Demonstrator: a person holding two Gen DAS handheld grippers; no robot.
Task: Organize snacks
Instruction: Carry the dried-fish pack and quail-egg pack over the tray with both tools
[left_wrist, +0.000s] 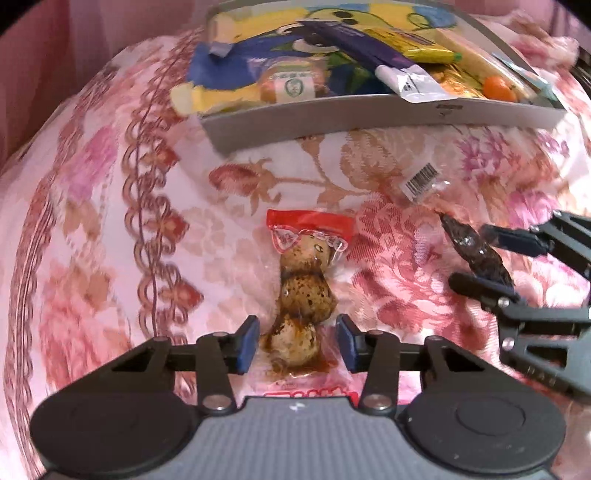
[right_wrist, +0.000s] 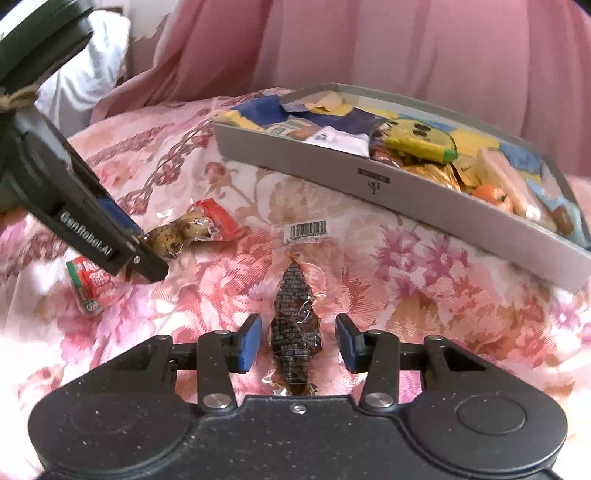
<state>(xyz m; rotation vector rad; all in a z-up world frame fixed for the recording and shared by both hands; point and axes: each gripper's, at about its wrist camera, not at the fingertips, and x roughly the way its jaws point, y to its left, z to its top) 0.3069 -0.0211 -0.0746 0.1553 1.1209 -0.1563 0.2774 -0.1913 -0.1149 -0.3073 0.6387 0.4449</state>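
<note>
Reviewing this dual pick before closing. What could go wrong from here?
1. The egg pack is slick, lumpy film; the open left gripper may squeeze it out sideways.
2. The right gripper straddles the dark snack pack, which lies flat on soft floral cloth; the fingers may snag fabric.

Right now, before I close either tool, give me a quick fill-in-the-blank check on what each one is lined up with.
1. The left tool straddles a clear pack of speckled ____, which has a red top.
2. The right tool straddles a dark snack pack whose far end bears a ____ label.
3. The grey tray beyond them already holds ____.
4. Both tools' jaws stand ____.

Missing words: eggs; barcode; snacks; open
</note>
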